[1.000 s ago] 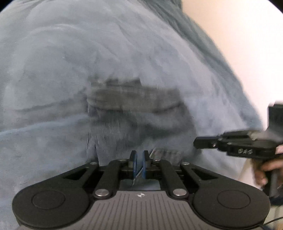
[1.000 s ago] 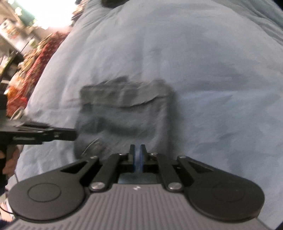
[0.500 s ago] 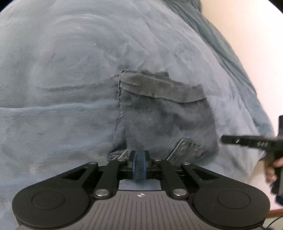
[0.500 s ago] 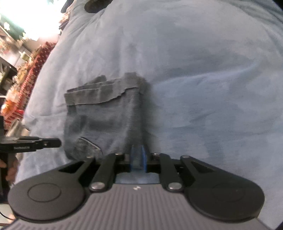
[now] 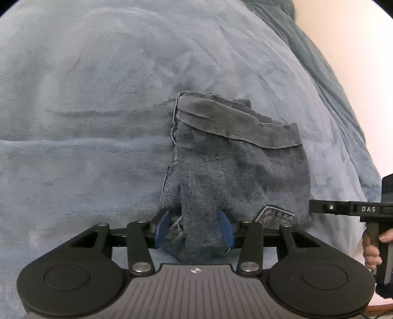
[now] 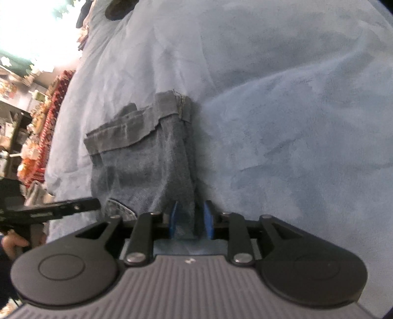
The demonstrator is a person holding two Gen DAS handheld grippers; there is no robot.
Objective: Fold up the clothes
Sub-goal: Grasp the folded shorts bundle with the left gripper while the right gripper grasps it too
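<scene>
Left wrist camera looked forward past its blue fingers (image 5: 163,228), close above the blue bedspread (image 5: 86,110). Right wrist camera did likewise. Both shared the folded denim garment (image 5: 235,171) at frame centre; each caught the opposite gripper at its lower edge.

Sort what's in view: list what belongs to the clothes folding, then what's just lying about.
Part of the job:
- folded denim garment
- left hand-held gripper, open around the garment's near edge
- right hand-held gripper, open around the garment's near edge
- blue blanket under the garment

Just lying about:
- cluttered shelves in the background
- dark object at the blanket's far end
</scene>
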